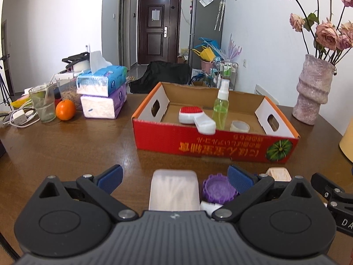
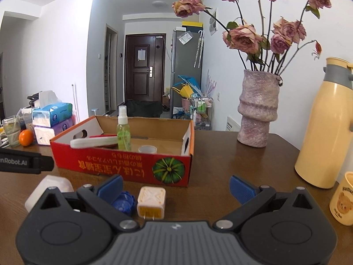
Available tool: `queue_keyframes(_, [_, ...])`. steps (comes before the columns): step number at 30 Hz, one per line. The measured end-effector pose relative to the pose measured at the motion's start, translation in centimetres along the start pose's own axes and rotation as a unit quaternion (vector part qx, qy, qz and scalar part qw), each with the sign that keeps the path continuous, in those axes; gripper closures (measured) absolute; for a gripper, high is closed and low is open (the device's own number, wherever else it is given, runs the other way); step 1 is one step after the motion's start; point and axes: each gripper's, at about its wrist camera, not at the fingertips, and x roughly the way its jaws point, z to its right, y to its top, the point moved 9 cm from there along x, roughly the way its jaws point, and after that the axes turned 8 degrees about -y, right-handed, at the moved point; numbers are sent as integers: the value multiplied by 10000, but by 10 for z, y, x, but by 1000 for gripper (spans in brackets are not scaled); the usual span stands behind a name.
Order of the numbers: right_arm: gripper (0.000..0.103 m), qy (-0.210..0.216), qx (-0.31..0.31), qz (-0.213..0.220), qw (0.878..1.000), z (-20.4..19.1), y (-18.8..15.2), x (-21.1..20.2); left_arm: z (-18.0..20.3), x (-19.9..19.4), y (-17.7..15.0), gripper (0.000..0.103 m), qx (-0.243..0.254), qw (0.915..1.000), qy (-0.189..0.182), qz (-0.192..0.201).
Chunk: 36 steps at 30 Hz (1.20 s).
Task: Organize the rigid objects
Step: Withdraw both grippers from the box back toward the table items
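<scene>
A red cardboard box (image 1: 220, 148) (image 2: 123, 167) stands on the brown table. In it are a red and white brush (image 1: 194, 117), a green spray bottle (image 1: 220, 108) (image 2: 123, 130) and a tape roll (image 1: 239, 126) (image 2: 147, 149). My left gripper (image 1: 175, 178) is open, with a frosted cotton swab box (image 1: 174, 190) between its fingers and a purple ridged cap (image 1: 217, 188) by the right finger. My right gripper (image 2: 176, 187) is open; a cream cube plug (image 2: 151, 202) (image 1: 278, 174) and the ridged cap (image 2: 124, 202) lie near its left finger.
Stacked tissue packs (image 1: 103, 92), an orange (image 1: 65, 109) and a glass (image 1: 43, 102) stand at the left. A pink vase of dried roses (image 2: 257, 110) (image 1: 312, 92), a cream thermos (image 2: 324, 130) and a bear mug (image 2: 343, 198) stand at the right.
</scene>
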Motion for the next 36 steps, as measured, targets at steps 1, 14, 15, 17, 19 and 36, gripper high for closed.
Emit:
queue_keyframes(1, [0, -9, 1, -15, 10000, 2, -3, -2, 0, -1, -3, 0, 1, 10000, 8, -15])
queue_keyframes(14, [0, -138, -150, -228, 9995, 22, -45, -22, -8, -6, -41, 0, -48, 9994, 23, -349])
queue_keyframes(15, [0, -144, -157, -241, 9995, 24, -48, -24, -8, -6, -44, 0, -51, 9993, 20, -369])
queue_keyframes(17, [0, -164, -171, -255, 9994, 30, -54, -27, -10, -5, -49, 0, -59, 9991, 32, -415])
queue_keyframes(19, [0, -202, -162, -277, 9993, 38, -59, -28, -12, -3, -54, 0, -65, 9989, 43, -471])
queue_keyframes(36, [59, -94, -26, -1210, 9926, 52, -83, 30, -16, 15, -65, 0, -53, 9977, 111, -667])
